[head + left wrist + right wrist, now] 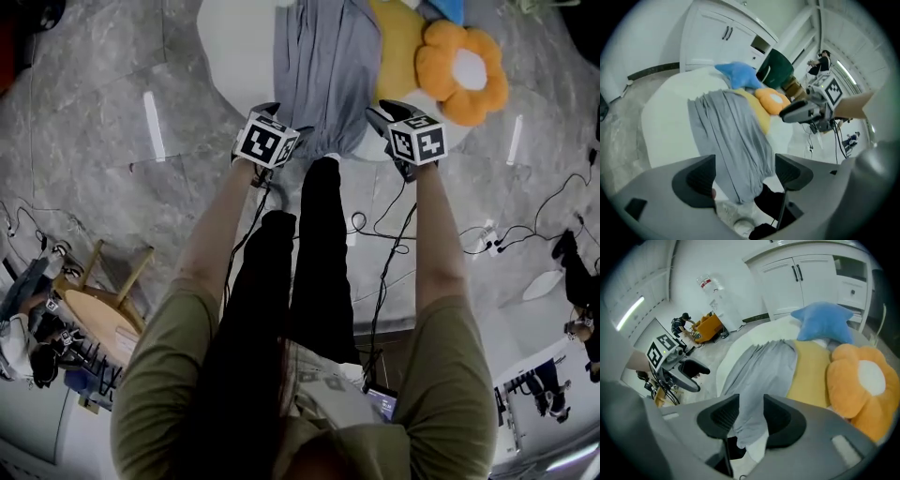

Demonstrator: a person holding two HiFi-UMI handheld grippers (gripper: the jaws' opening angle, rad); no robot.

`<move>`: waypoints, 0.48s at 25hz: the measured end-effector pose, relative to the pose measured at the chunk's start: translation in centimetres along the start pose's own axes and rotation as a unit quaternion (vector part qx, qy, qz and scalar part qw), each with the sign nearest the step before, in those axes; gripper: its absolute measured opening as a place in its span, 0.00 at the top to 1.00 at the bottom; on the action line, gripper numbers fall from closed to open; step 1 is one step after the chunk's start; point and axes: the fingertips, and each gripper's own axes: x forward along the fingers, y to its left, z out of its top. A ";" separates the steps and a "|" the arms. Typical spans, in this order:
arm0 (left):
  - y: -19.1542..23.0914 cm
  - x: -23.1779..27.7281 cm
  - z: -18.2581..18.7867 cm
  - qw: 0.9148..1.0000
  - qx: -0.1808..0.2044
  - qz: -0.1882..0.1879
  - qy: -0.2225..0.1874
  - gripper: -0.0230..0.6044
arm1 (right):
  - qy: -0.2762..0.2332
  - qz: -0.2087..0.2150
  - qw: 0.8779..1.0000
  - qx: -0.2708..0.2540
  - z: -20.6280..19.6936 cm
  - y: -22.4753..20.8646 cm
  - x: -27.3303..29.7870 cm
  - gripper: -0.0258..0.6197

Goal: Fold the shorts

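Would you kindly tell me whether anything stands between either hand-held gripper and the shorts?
Nothing visible does. The gray shorts lie straight ahead of the left hand-held gripper and right hand-held gripper, showing between both pairs of open jaws. The flower cushion lies aside.

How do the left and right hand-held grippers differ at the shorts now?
The left hand-held gripper has its jaws wide apart; the right hand-held gripper has them narrower. In the head view, the left one flanks the grey shorts on their left side, the right one on their right. Both point down at the near end, pressing nothing.
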 end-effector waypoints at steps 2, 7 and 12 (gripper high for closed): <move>1.2 -0.8 4.2 0.999 -0.018 0.021 -0.017 0.35 | -0.004 -0.018 1.000 0.015 2.3 -0.8 -0.4 0.73; 4.7 -0.7 11.5 0.996 -0.075 0.053 -0.023 0.35 | -0.039 -0.085 0.990 0.107 7.3 -3.8 -0.8 0.73; 6.3 2.1 15.3 0.994 -0.086 0.055 -0.029 0.35 | -0.029 -0.112 0.988 0.104 9.2 -6.6 0.7 0.73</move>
